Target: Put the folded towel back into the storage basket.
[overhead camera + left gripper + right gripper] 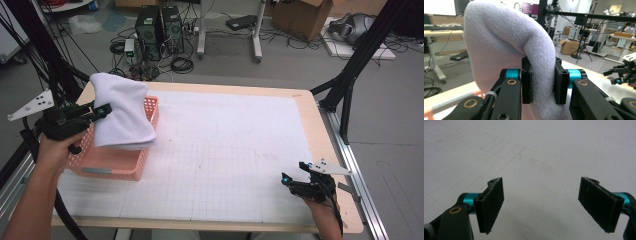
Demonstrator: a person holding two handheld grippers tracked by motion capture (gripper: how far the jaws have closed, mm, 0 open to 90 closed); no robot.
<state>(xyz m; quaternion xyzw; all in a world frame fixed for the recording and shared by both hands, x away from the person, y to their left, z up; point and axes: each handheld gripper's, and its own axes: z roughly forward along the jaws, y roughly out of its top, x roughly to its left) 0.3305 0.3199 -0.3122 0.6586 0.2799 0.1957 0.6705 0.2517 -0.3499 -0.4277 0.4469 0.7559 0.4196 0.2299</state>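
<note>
Two black fingers [527,86] of the left gripper [541,85] pinched a folded white towel [120,112] between them, draped above the pink basket [112,162]; the right gripper [541,207] stood open-fingered over the desk [240,145].

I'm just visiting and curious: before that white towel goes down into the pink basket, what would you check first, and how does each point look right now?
1. Left hand-held gripper clamped on the white towel: ok, both pads press a fold.
2. Towel over the pink basket: ok, it hangs above the basket's far part.
3. Towel free of the rim: not ok, its right edge drapes over the basket's side.
4. Room inside the basket: cannot tell, the towel hides much of it.
5. Right hand-held gripper out of the way: ok, open near the table's right front corner, nothing between its pads.
</note>
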